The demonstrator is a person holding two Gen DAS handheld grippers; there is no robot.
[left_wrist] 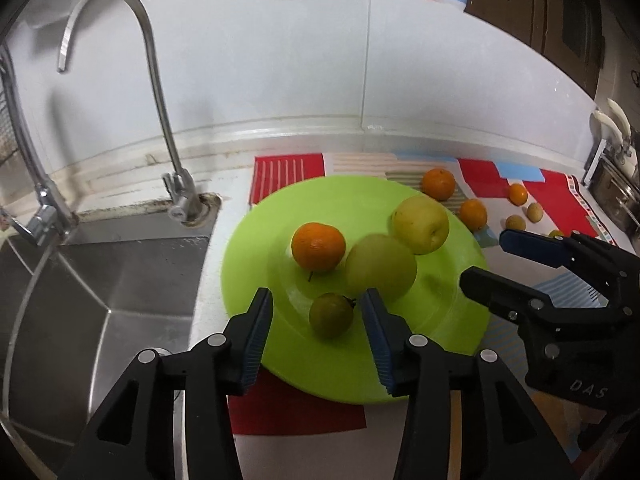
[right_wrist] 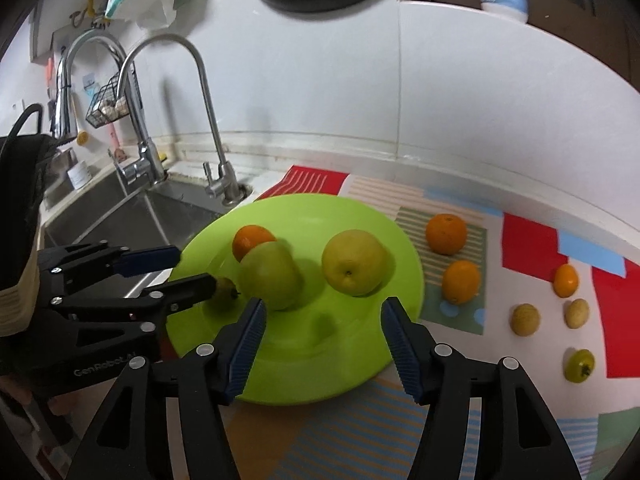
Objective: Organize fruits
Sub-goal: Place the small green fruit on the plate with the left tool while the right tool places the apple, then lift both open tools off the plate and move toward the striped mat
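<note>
four fruits (one orange (left_wrist: 318, 246)) on green plate (left_wrist: 448, 320).

Both cameras ride on the grippers, angled down at the worktop (left_wrist: 236, 184) from close range. The left view sits nearer the sink (left_wrist: 120, 280) on the left; the right view sits further right, taking in more mat (right_wrist: 532, 240). They share the green plate (left_wrist: 448, 320) – and each catches the other gripper.

"DAS" on right claw (left_wrist: 486, 258), "GenRobot.AI" on left claw (right_wrist: 194, 266)
</note>
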